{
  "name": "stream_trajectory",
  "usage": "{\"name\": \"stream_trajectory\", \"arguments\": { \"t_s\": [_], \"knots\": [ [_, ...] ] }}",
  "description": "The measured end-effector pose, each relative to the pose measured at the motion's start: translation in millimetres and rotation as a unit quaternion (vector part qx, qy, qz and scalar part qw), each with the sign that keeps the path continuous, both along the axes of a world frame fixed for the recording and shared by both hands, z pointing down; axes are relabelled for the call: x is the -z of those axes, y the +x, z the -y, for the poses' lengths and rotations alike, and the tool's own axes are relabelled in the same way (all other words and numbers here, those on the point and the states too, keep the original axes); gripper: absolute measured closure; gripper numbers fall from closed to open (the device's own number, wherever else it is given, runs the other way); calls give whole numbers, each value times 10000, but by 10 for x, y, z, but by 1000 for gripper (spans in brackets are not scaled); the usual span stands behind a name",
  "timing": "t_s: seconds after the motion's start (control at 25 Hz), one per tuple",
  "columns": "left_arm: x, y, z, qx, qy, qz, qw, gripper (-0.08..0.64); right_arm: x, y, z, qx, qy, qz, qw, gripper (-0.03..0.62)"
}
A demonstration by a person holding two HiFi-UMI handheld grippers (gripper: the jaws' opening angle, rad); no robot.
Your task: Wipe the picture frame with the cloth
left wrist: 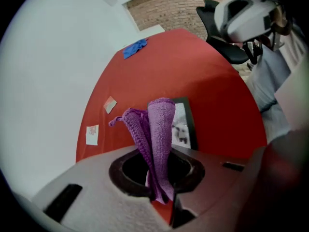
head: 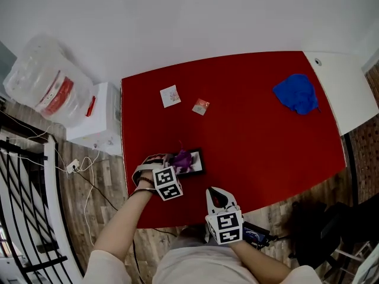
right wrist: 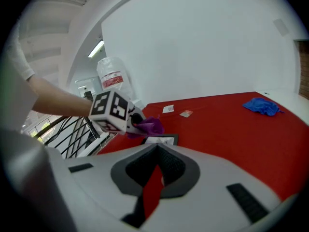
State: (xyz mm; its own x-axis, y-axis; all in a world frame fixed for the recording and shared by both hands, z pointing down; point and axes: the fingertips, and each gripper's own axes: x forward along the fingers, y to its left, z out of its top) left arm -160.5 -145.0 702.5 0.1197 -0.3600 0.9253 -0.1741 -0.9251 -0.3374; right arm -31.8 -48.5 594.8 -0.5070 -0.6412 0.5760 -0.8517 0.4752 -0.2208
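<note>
- Red tabletop [head: 266, 147] stood against a white wall, with wooden floor along its near side.
- Just beyond the left gripper's [left wrist: 161, 197] jaws the picture frame [left wrist: 182, 124] lay flat on the table, a little to the right of their line.
- The purple cloth [left wrist: 161, 124] rose out of those jaws in two upright folds and reached over the frame's near left end; whether it touched the frame could not be told.
- The left gripper's jaws were pressed together on the cloth's lower end.
- From the right gripper [right wrist: 152, 187], which hovered at the table's near edge, the frame lay ahead and slightly left, with the left gripper just left of it.
- The right gripper's jaws stood only a thin slit apart, with nothing between them but a strip of red table.
- Far ahead and to the right of both grippers lay a crumpled blue cloth [head: 296, 92]; two small cards [head: 170, 96] lay beyond the frame, nearer the wall.
</note>
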Motion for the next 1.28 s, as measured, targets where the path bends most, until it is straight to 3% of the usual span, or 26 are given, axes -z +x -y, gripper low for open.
{"name": "stream_trajectory", "arguments": {
  "t_s": [0.16, 0.36, 0.72, 0.88, 1.0, 1.16, 1.28],
  "knots": [
    [-82, 51, 325, -93, -126, 87, 9998, 499, -12, 94, -79, -75, -42, -57, 9999, 589],
    [-190, 111, 276, -125, -158, 128, 9997, 499, -84, 222, -106, -184, -114, -86, 9997, 589],
    [-243, 278, -533, -341, -235, 213, 9989, 499, -126, 150, 37, -85, -104, -46, 9999, 589],
    [-288, 277, -622, -315, -254, 164, 9990, 499, -151, 107, 32, -42, -136, -50, 9999, 589],
    [-185, 268, -458, -305, -138, 145, 9993, 499, -153, 99, 10, -41, -142, -31, 9999, 589],
    [-10, 234, 64, 88, -28, -7, 10000, 499, -179, 135, -19, -98, -184, -22, 9998, 589],
    [3, 282, 370, 102, 70, 94, 9999, 499, -211, 176, -66, -125, -233, -60, 9996, 589]
  ]
}}
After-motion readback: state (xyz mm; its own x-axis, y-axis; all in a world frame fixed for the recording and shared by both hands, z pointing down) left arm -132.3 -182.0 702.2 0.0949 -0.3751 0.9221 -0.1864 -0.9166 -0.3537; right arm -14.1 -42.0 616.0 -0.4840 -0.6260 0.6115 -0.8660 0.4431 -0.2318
